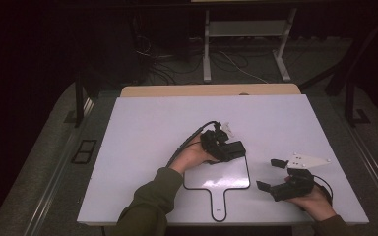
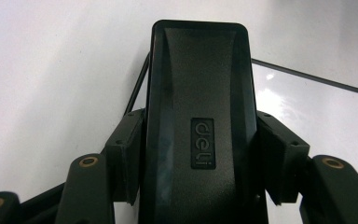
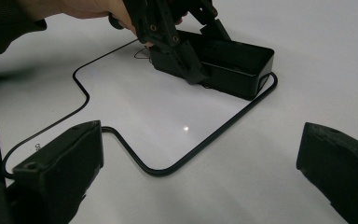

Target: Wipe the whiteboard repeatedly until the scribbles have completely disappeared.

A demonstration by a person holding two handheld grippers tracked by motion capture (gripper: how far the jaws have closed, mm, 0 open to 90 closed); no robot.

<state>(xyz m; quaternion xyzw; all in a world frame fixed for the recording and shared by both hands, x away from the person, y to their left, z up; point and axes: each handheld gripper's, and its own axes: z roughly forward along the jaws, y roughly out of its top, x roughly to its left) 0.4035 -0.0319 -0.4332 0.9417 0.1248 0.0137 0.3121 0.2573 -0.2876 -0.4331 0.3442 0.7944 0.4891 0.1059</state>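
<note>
A black plastic box (image 1: 235, 149) with a "deli" label (image 2: 202, 142) is clamped between the jaws of my left gripper (image 1: 228, 150). It sits low over the top right corner of a black paddle-shaped outline (image 1: 197, 188) drawn on the white table (image 1: 152, 123). In the right gripper view the box (image 3: 235, 63) looks hollow and rests at the outline's far corner (image 3: 205, 144), with the left gripper (image 3: 182, 51) on it. My right gripper (image 1: 270, 174) stands open at the right of the outline, with nothing between its jaws (image 3: 198, 172).
A tan board (image 1: 209, 90) borders the table's far edge. Beyond it, a dark floor holds cables (image 1: 167, 69) and a white stand's legs (image 1: 206, 54). A person's green sleeve (image 1: 147, 201) crosses the table's front edge.
</note>
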